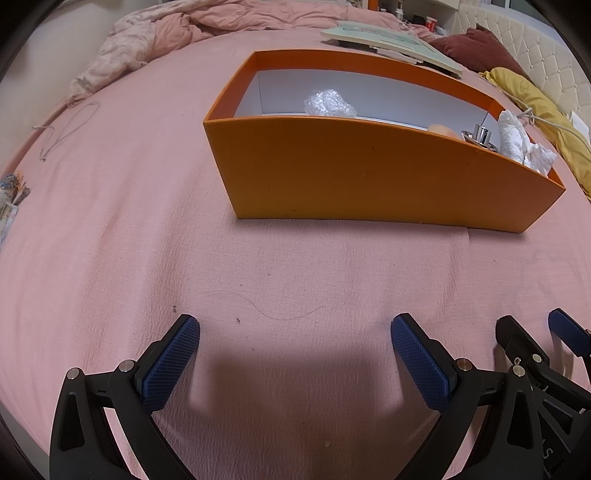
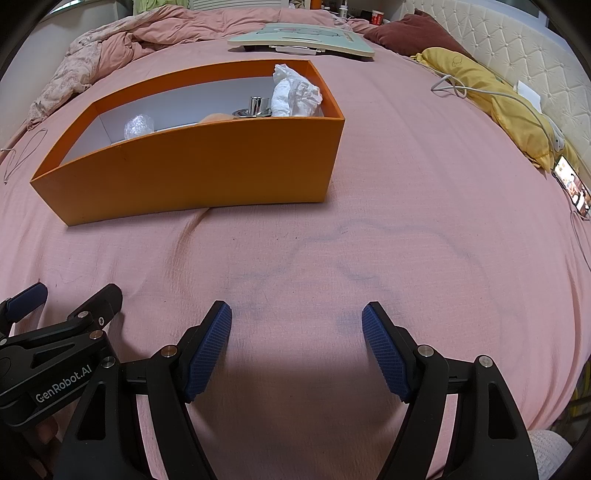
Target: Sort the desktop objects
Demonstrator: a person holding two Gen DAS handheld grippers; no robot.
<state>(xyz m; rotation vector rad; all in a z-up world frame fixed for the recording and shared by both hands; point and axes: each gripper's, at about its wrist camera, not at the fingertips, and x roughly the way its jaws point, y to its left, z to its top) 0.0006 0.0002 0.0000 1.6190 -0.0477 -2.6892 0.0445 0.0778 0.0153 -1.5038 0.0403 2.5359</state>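
Note:
An orange box [image 1: 369, 173] stands on the pink bed sheet ahead of both grippers; it also shows in the right wrist view [image 2: 192, 170]. Inside it lie a clear plastic wad [image 1: 327, 103], a shiny metal piece [image 1: 480, 137], crumpled white tissue [image 1: 521, 142] and a peach-coloured item [image 1: 441, 130]. The same items show in the right wrist view: the wad [image 2: 138, 126], the metal piece [image 2: 255, 108] and the tissue [image 2: 295, 94]. My left gripper [image 1: 295, 332] is open and empty, low over the sheet. My right gripper [image 2: 295, 319] is open and empty beside it.
A pale green board [image 2: 303, 38] lies behind the box. A yellow pillow [image 2: 491, 99] with a white cable [image 2: 480, 90], a dark red cushion [image 2: 406, 35] and a lit phone [image 2: 574, 188] are at the right. A crumpled duvet [image 1: 147, 40] and a thin cord [image 1: 62, 129] are at the left.

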